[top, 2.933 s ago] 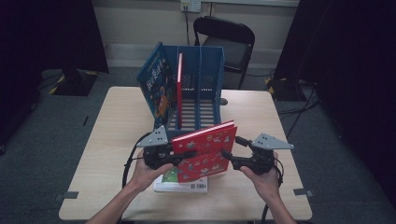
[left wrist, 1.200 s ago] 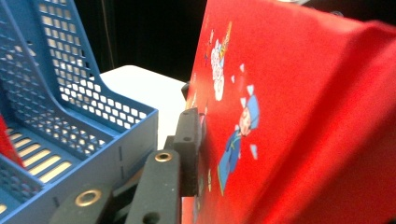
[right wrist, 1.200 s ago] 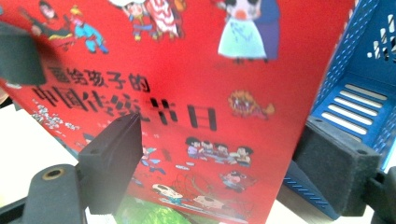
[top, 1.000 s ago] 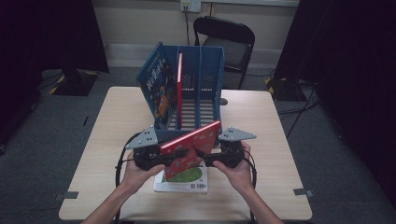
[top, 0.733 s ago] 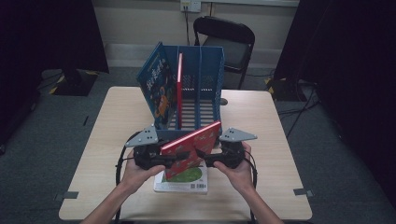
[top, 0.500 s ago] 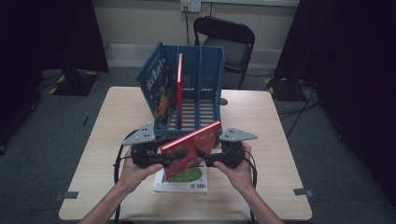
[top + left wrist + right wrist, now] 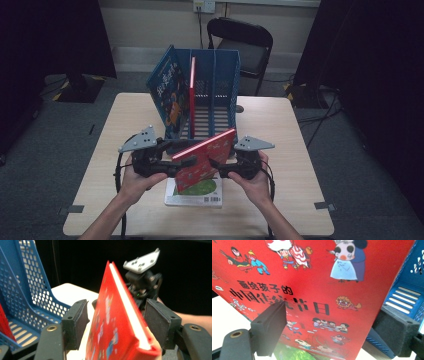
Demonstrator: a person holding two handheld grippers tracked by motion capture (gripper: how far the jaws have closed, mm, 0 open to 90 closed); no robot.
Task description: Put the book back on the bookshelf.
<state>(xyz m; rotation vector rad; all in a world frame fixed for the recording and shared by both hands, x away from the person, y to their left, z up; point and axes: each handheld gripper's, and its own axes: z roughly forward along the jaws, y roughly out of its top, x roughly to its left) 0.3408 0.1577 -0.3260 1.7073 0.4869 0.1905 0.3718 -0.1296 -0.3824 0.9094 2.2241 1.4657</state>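
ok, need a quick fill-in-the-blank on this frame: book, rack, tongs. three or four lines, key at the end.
1. The book held up between the two tongs has a ____ cover.
2. The slotted rack at the far side of the table is ____ in colour.
3. Under the held book, a second book lies ____ on the table.
4. In the left gripper view, the left tongs stand ____, their pads apart from the book's covers.

Missing words: red; blue; flat; open

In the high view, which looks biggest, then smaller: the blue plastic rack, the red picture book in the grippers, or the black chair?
1. Blue plastic rack
2. Black chair, partly hidden and farther off, so unsure
3. Red picture book, tilted, so unsure
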